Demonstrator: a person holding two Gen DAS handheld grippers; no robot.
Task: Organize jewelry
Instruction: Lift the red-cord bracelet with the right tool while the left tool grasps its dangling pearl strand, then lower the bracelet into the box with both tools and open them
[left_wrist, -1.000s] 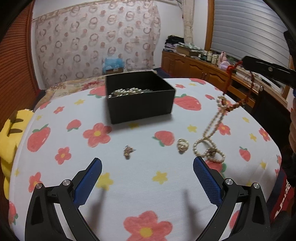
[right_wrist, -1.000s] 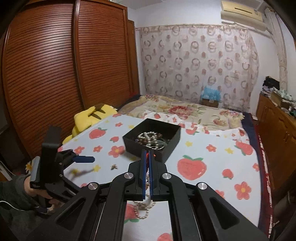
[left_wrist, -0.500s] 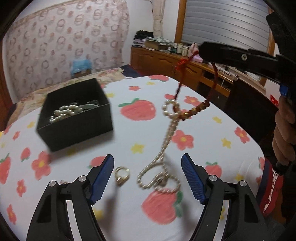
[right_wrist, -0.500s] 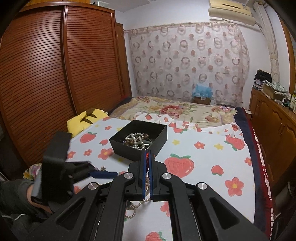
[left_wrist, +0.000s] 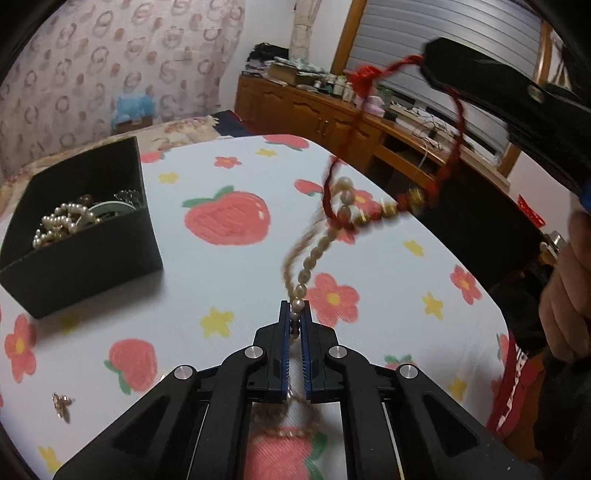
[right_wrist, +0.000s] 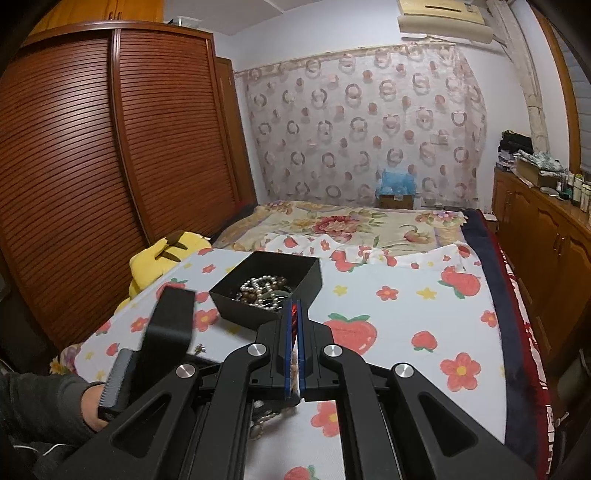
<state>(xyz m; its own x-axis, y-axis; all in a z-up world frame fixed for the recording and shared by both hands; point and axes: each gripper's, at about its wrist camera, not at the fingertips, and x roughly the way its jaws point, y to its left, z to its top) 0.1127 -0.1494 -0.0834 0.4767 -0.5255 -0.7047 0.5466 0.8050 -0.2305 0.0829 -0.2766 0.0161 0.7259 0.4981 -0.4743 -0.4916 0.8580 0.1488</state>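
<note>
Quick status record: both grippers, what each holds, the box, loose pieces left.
left gripper: shut on pearl necklace
right gripper: shut on red cord bracelet
tangle: pearl necklace looped through red cord bracelet, lifted off tablecloth
black box: open, jewelry inside
loose: small charm on tablecloth
</note>
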